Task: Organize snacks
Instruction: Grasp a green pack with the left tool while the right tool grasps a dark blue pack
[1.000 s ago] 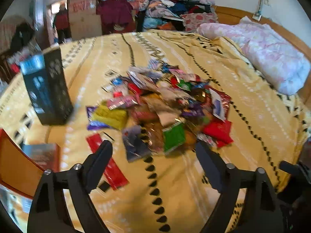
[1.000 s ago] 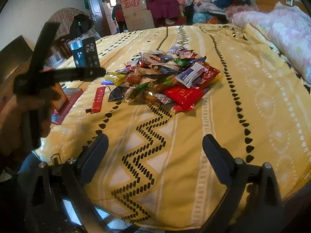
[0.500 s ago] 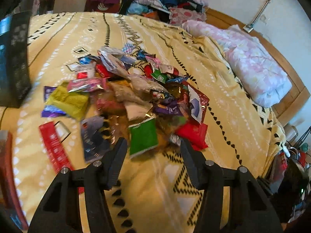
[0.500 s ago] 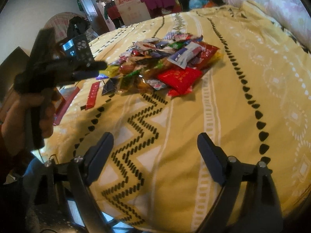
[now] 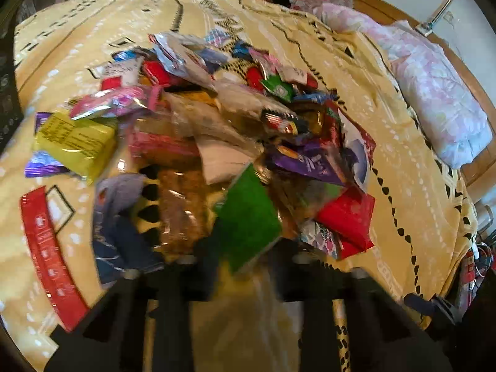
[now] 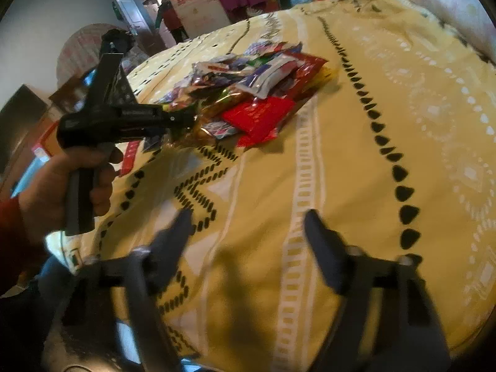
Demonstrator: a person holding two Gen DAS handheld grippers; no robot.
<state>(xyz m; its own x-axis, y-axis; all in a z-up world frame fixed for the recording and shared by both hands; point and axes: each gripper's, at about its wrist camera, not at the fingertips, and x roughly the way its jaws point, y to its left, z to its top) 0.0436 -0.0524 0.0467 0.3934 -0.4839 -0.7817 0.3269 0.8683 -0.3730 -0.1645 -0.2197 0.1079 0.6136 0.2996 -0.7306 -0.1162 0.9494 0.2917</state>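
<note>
Left gripper (image 5: 245, 254): my jaws have just been closing, now pinching the green packet (image 5: 248, 217) at the snack pile's (image 5: 217, 130) near edge.
Right gripper (image 6: 248, 229): half wide, just been closing, nothing between; only its view shows my left hand (image 6: 62, 186).

No text, brand, number or sign can be read with certainty in either view. Printing is present but illegible: dark lines of small print on the yellow packet (image 5: 76, 144) at the left of the snack pile (image 5: 217, 142); pale lettering on the purple wrapper (image 5: 307, 162); white marks along the long red packet (image 5: 46, 257) lying on the bedspread (image 5: 403, 155); white print on the red pouch (image 6: 259, 114) in the right wrist view; and red characters on the cardboard box (image 6: 192, 3) standing beyond the bed, blurred and too small to make out.
</note>
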